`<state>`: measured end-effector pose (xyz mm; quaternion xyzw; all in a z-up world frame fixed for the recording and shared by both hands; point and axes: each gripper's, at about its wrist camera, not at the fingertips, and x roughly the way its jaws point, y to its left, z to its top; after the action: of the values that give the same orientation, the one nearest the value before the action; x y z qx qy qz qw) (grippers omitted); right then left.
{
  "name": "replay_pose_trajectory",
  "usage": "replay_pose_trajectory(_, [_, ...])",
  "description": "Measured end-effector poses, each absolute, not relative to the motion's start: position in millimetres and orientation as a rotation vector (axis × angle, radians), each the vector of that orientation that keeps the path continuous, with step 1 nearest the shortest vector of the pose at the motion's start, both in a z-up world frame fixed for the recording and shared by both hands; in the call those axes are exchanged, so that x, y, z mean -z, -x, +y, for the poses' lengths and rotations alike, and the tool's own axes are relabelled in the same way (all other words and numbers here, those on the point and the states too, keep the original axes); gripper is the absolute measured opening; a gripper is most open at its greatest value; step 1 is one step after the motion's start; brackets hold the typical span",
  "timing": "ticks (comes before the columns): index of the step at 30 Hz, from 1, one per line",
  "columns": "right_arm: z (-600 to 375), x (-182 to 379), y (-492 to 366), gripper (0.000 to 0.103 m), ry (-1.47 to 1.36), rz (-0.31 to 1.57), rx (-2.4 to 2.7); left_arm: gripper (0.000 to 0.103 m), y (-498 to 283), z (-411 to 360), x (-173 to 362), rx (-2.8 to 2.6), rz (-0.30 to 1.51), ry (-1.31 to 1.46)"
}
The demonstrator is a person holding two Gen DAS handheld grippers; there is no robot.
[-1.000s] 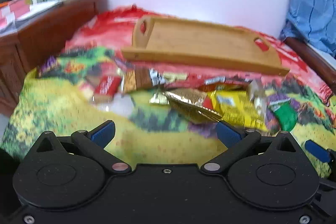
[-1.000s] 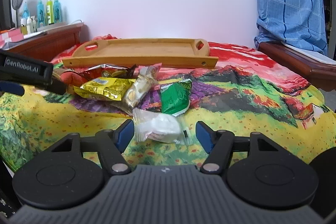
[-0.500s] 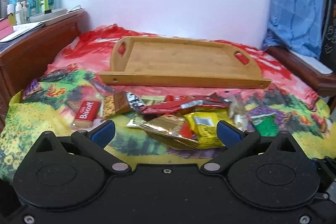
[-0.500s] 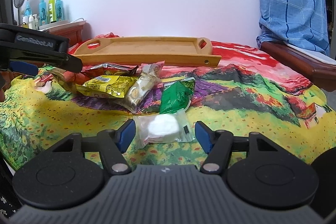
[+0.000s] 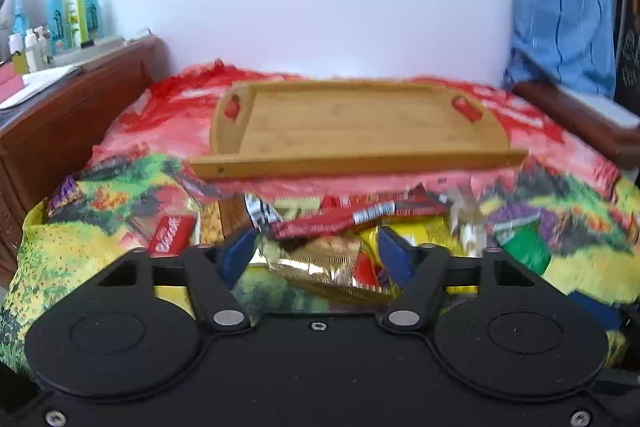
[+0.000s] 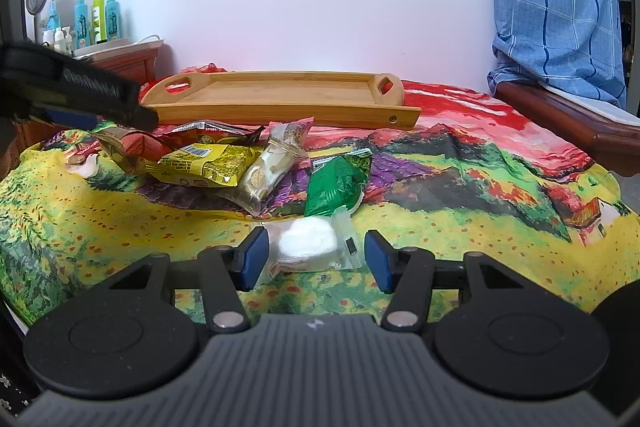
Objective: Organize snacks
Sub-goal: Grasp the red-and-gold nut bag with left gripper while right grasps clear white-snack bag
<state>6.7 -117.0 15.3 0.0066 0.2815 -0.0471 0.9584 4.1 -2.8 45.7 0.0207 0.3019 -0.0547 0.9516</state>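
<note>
Several snack packets lie in a heap on the colourful bedspread in front of an empty wooden tray (image 5: 360, 119), which also shows in the right wrist view (image 6: 280, 95). My left gripper (image 5: 316, 257) is open with its jaws on either side of a gold foil packet (image 5: 324, 267); a red packet (image 5: 352, 217) and a red Biscoff bar (image 5: 170, 235) lie close by. My right gripper (image 6: 314, 259) is open around a clear packet with a white cake (image 6: 310, 247). Beyond it lie a green packet (image 6: 334, 185), a yellow packet (image 6: 208, 163) and a clear biscuit packet (image 6: 272, 167).
The left gripper's body (image 6: 76, 91) crosses the left side of the right wrist view. A wooden dresser (image 5: 68, 107) with bottles (image 5: 72, 15) stands at the left. A wooden bed rail (image 6: 560, 119) under a blue checked cloth (image 6: 552, 3) runs along the right.
My left gripper has moved forward and down over the heap, and its jaws have narrowed around the gold packet. My right gripper has crept closer to the white cake packet.
</note>
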Motion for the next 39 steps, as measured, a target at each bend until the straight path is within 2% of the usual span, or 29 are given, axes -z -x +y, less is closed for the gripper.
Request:
replay_pose_trajectory(13, [-117,-17,-5,0.056,-0.023,0.561,0.097,0.052,22,-8,-24,0.161,0.714,-0.076])
replay_pose_trajectory(18, [-117,-17,-5,0.056,-0.021,0.560,0.099,0.060,18,-11,-29,0.139,0.671,-0.103])
replay_pose_trajectory(23, [-114,-16,-5,0.057,0.000,0.559,0.117,0.061,3,-7,-25,0.143,0.701,-0.065])
replay_pose_trajectory(30, [-118,-15,-7,0.060,-0.027,0.572,0.107,0.054,-2,3,-14,0.170,0.764,0.047])
replay_pose_trajectory(36, [-118,-17,-5,0.048,-0.037,0.568,0.087,0.054,7,0,-18,0.188,0.752,0.029])
replay_pose_trajectory(37, [-117,-18,-5,0.048,-0.032,0.567,0.084,0.054,8,-1,-19,0.190,0.747,0.027])
replay_pose_trajectory(39, [-115,-17,-6,0.065,-0.018,0.576,0.089,0.054,10,-2,-19,0.196,0.751,0.015])
